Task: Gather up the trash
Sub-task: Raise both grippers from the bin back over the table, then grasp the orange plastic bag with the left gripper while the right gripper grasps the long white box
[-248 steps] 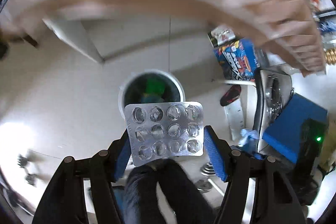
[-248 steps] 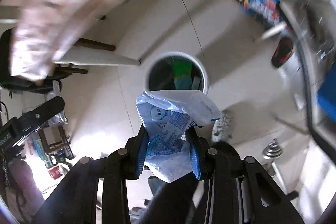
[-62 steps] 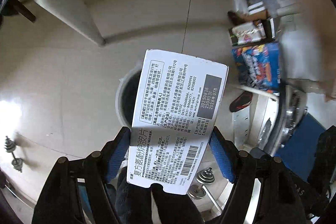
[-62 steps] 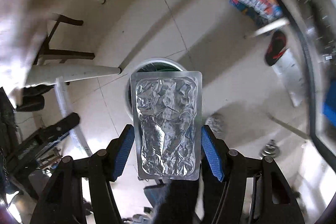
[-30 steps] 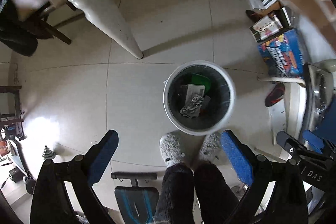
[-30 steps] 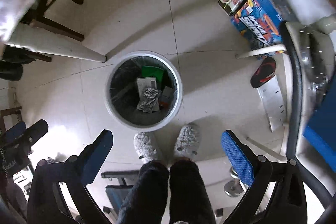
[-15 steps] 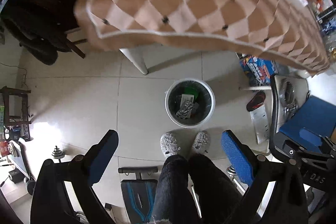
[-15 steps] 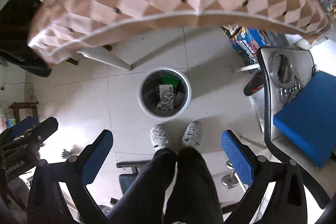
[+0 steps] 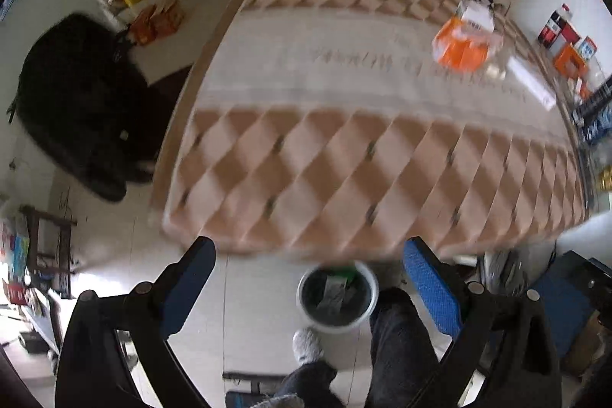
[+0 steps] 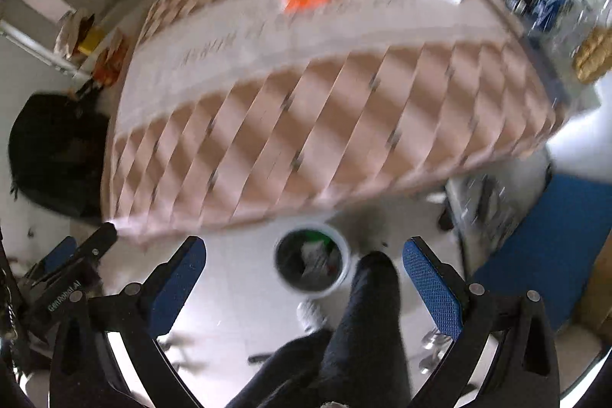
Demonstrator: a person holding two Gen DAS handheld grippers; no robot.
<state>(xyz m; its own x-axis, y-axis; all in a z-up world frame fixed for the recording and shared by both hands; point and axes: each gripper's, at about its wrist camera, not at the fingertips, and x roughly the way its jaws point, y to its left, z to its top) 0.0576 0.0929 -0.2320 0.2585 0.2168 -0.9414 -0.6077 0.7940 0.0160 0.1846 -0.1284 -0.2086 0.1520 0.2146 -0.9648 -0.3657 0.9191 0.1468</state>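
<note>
1. The left gripper (image 9: 308,287) hangs above the near edge of the worktop, its blue-padded jaws spread wide with nothing between them.
2. A black garment (image 9: 76,98) is draped over a chair at the far left, beside the worktop.
3. The worktop with the pink-and-tan diamond-patterned cover (image 9: 344,159) fills the middle of both views; both are blurred.
4. On the floor just under the worktop's near edge stands the round white waste bin with a dark liner (image 9: 336,295). Silvery foil trash (image 9: 332,291) and something green lie inside it. In the right wrist view the bin (image 10: 311,264) sits between the jaws.
5. The person's dark-trousered legs (image 9: 397,350) and a grey fuzzy slipper (image 9: 306,341) are right beside the bin.
6. Trash left on the worktop: an orange-and-white crumpled plastic package (image 9: 464,43) near the far right corner, with a pale flat piece (image 9: 529,85) just to its right.
7. The right gripper (image 10: 304,280) is likewise wide open and empty.
8. A blue panel (image 10: 543,243) sits at the far right.
</note>
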